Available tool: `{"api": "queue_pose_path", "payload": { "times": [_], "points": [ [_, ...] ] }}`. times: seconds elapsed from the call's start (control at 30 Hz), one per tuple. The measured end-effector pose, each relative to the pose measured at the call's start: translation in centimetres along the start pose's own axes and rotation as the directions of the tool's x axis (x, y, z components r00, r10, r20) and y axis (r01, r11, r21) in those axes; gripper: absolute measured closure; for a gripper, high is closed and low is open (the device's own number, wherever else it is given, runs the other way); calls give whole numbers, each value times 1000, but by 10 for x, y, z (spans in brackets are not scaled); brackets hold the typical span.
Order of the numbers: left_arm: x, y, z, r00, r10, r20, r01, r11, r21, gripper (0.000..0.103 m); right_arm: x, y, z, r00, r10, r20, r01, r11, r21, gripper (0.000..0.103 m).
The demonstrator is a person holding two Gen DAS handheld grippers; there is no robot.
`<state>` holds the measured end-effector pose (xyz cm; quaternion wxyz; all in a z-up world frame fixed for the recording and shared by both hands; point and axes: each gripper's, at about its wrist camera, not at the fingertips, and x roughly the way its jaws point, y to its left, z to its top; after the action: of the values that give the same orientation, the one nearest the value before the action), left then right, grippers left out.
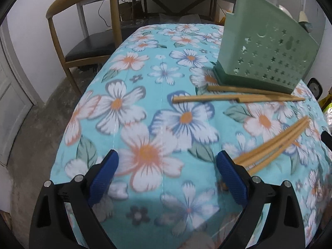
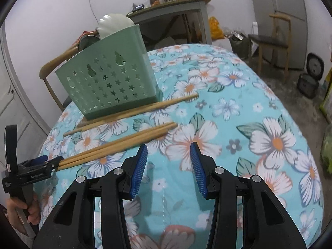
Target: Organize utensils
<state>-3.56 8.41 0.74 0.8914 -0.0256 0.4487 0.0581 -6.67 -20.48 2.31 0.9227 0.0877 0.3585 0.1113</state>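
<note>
Finding the task barely begun. The green holder (image 2: 108, 81) stands near a tabletop (image 2: 249, 108) edge, with no utensil seen in it. Loose chopsticks (image 2: 132, 112) lie against its base, and a bundle (image 2: 124, 143) lies nearer. The left tongs (image 1: 167, 154) and right tongs (image 2: 169, 147) are released and empty. By my judgement, everything remains to be loaded.

Utensil holder (image 2: 108, 83) on tablecloth (image 2: 238, 124), loose chopsticks (image 2: 132, 112) just before it.

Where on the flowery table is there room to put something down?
The wide stretch of flowery cloth right of the green holder and past the right claw is bare, and so is the cloth on the wooden chair side. It is crowded by the holder, where both chopstick bunches lie.
</note>
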Motion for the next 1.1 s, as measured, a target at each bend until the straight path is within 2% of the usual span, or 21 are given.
{"api": "queue_pose_path", "payload": {
  "times": [0.03, 0.07, 0.1, 0.2, 0.3, 0.53, 0.63, 0.73, 0.77, 0.8, 0.83, 0.87, 0.9, 0.93, 1.03, 1.1],
  "points": [
    [-1, 0, -2, 1000, 1, 3, -1, 1000, 2, 10, 2, 1, 0, 1000, 6, -5, -6, 1000, 1, 55],
    [-2, -1, -3, 1000, 3, 4, -3, 1000, 5, 10, 4, 1, 1, 1000, 13, -13, -13, 1000, 2, 46],
    [-1, -2, -3, 1000, -1, 1, 1, 1000, 6, 10, 6, 2, 1, 999, 40, -33, -40, 999, 12, 45],
    [-1, 9, 0, 999, -39, -6, 39, 999, -7, 9, 20, -2, 0, 994, 78, -82, -73, 995, 62, 45],
    [-6, 17, -3, 995, -98, -2, 98, 995, -17, 9, 21, -6, 0, 991, 111, -81, -104, 991, 89, 43],
    [-12, 16, -6, 993, -117, -3, 117, 993, -4, 10, 28, -14, 6, 983, 160, -87, -148, 981, 129, 42],
    [-16, 15, -7, 993, -122, 2, 121, 993, 3, 15, 29, -12, 8, 982, 165, -93, -155, 982, 107, 37],
    [-20, 21, -7, 986, -166, 5, 166, 985, -41, 23, 30, -12, 8, 982, 165, -96, -155, 982, 105, 37],
    [-22, 26, -6, 979, -203, 8, 203, 976, -72, 28, 30, -11, 8, 982, 163, -97, -153, 983, 101, 37],
    [-24, 31, -4, 965, -263, 11, 263, 958, -112, 34, 30, -11, 8, 982, 161, -98, -152, 983, 99, 37],
    [-24, 37, -4, 944, -329, 11, 326, 932, -155, 36, 30, -10, 8, 982, 160, -98, -150, 984, 97, 37],
    [-24, 42, -4, 915, -402, 10, 396, 895, -204, 38, 31, -10, 8, 982, 158, -98, -149, 984, 96, 37],
    [-24, 44, -4, 896, -444, 9, 434, 870, -232, 39, 31, -10, 8, 982, 159, -98, -150, 984, 98, 37],
    [-23, 45, -5, 867, -498, -1, 481, 837, -261, 40, 31, -10, 8, 982, 159, -98, -149, 984, 98, 37],
    [-16, 40, -8, 808, -588, -40, 547, 774, -318, 45, 31, -9, 8, 983, 155, -99, -146, 985, 95, 37],
    [-13, 37, -13, 785, -617, -51, 562, 745, -359, 52, 31, -9, 8, 983, 152, -100, -143, 985, 92, 37]
  ]
}}
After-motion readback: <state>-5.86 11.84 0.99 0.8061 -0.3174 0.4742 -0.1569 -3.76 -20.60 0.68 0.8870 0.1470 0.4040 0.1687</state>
